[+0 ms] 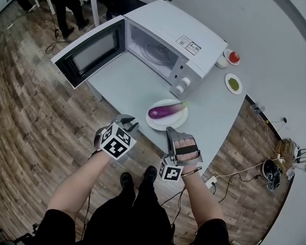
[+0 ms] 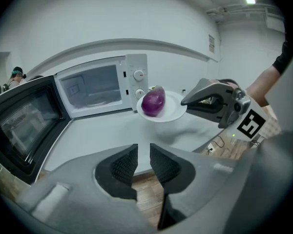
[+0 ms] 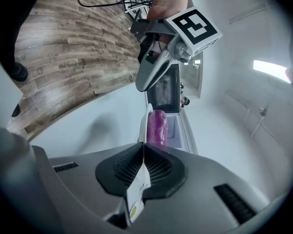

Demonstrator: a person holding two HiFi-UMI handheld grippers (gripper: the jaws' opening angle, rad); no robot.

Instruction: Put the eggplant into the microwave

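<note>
Both tools are short of the target. Left gripper [image 2: 143, 152]: jaws a narrow gap apart, nothing between the pads. Right gripper [image 3: 142, 152]: pads pressed together, nothing gripped. The eggplant [image 1: 166, 110] lies on its side on a white plate [image 1: 155, 122] on the table [image 1: 127, 80], just in front of the microwave [image 1: 168, 29] control panel, stem end toward the panel. The microwave door [image 1: 92, 52] is swung fully open to the left and the cavity looks empty apart from the turntable. Risks as I judge them: (1) neither tool is wide enough to take the eggplant, so going in like this would push it, not grip it, and it could roll off the plate. (2) The skin looks smooth and the body rounded, so a pinch off its middle or too near the tapered end may let it squirt out of the pads. (3) The plate sits near the table's front edge, so a sideways nudge from a jaw could slide it toward the drop. (4) The path into the cavity runs past the control panel, so a long eggplant carried crosswise may clip the frame.
</note>
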